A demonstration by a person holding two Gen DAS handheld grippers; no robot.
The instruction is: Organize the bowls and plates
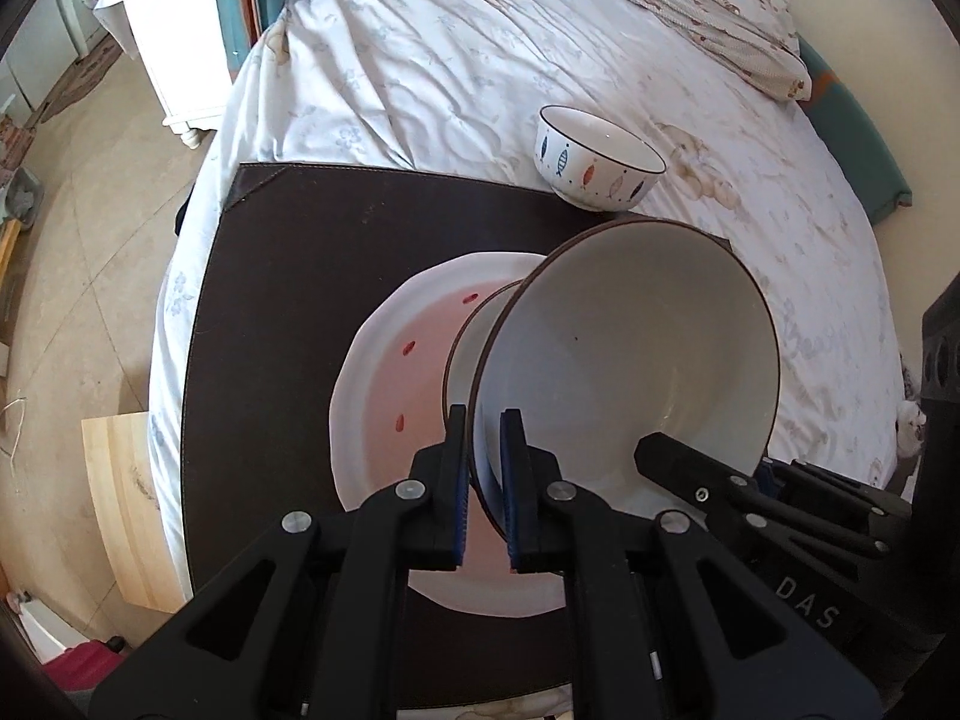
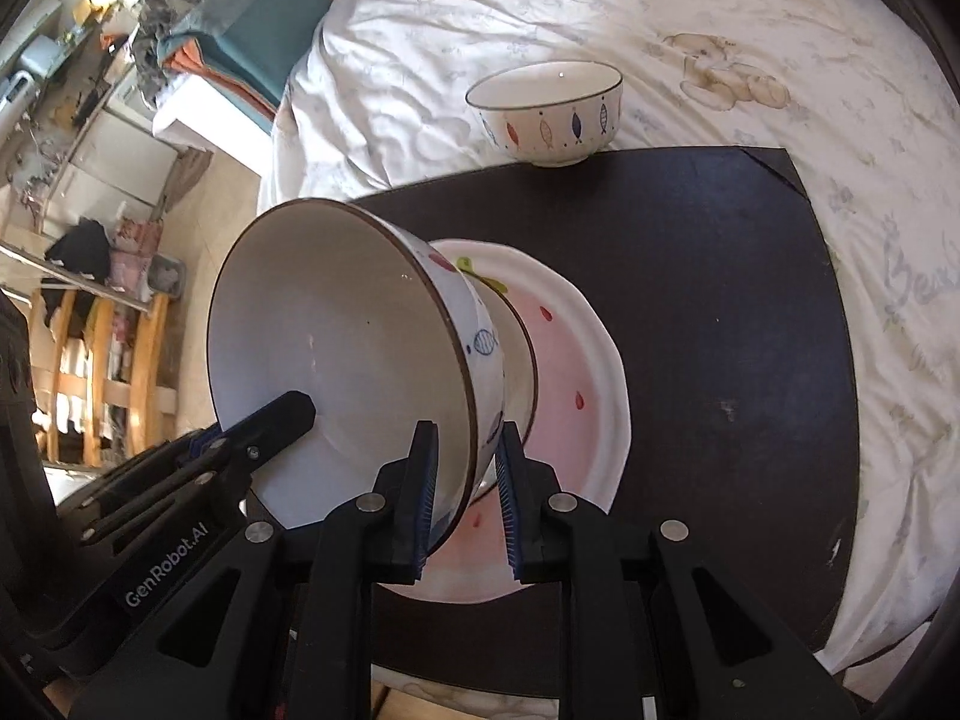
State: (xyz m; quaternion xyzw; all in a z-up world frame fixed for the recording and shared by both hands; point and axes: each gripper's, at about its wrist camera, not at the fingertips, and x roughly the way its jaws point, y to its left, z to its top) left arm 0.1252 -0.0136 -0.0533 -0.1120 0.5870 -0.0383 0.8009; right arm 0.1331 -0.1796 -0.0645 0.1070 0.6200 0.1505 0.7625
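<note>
Both sets of fingers pinch one large bowl (image 1: 630, 360) by opposite rims, left (image 1: 485, 480) and right (image 2: 465, 492); below them lies the pink plate (image 2: 576, 384); beyond, a fish-patterned bowl (image 1: 594, 159).

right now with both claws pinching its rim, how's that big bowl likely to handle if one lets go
The big bowl looks like glazed ceramic: stiff, probably heavy for its size, and likely slick. The left claw and right claw each pinch only the thin rim, so on one grip it could swing or slip. It hangs above the pink plate, so a drop might chip both.
</note>
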